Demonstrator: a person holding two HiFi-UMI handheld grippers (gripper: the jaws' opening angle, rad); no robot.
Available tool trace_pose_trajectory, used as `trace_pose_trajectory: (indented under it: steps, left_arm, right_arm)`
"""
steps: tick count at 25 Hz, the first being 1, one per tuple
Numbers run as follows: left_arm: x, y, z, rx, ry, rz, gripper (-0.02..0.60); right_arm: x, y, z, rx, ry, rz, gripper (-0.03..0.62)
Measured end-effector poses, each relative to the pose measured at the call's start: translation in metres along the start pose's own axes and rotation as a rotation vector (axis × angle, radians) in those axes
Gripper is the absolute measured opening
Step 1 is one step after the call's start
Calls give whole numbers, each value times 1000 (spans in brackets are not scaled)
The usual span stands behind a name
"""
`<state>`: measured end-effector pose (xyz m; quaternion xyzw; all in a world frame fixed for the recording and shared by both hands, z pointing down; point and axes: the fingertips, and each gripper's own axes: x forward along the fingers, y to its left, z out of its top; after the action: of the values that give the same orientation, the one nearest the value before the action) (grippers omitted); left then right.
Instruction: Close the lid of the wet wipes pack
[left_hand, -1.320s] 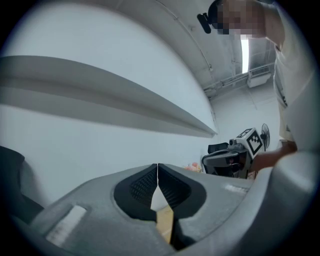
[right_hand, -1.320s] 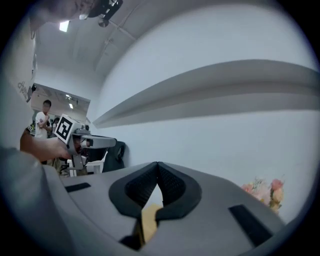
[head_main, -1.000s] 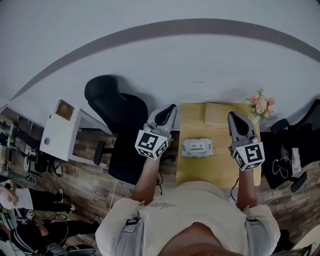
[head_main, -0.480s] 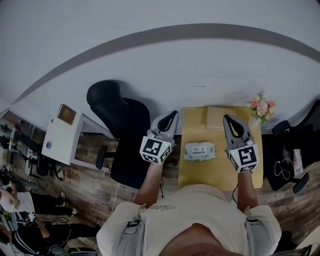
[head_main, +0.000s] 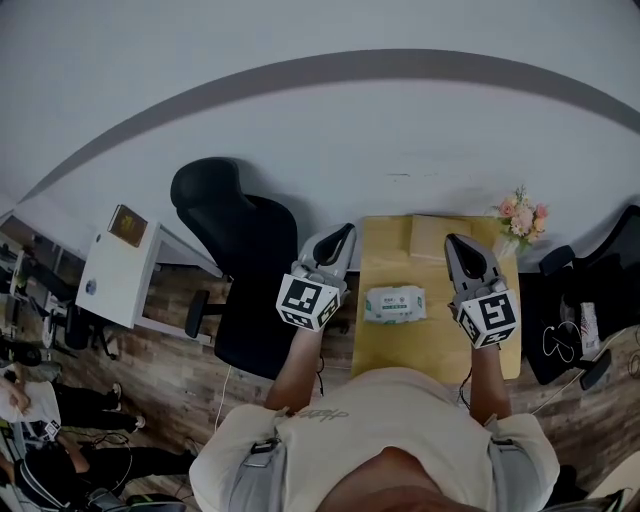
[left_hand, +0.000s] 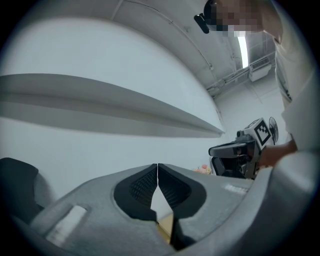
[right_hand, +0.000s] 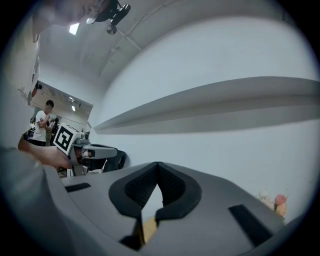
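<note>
A white and green wet wipes pack (head_main: 394, 303) lies flat in the middle of a small wooden table (head_main: 383, 349), seen in the head view. My left gripper (head_main: 336, 236) hovers off the table's left edge, level with the pack. My right gripper (head_main: 459, 244) is held over the table's right side, to the right of the pack. Both point away toward the wall and touch nothing. In each gripper view the jaws meet at their tips, left gripper (left_hand: 157, 165), right gripper (right_hand: 157, 163), with nothing between them. The pack's lid state is too small to tell.
A flat tan box (head_main: 432, 234) lies at the table's far edge, with a small bunch of flowers (head_main: 520, 218) at the far right corner. A black office chair (head_main: 235, 250) stands left of the table, a white cabinet (head_main: 120, 268) further left. Cables lie on the floor at the right.
Both grippers have drawn slightly inward and forward over the second; the right one moved left toward the pack. The pack has not moved.
</note>
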<state>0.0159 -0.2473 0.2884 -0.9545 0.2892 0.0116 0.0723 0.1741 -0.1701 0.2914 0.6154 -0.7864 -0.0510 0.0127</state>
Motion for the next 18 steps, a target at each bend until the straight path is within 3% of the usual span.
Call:
trace_pose_trajectory:
  steps: [18]
  left_arm:
    - [1, 13, -15, -25, 1, -10, 18]
  right_arm:
    - [14, 8, -11, -1, 34, 1, 3]
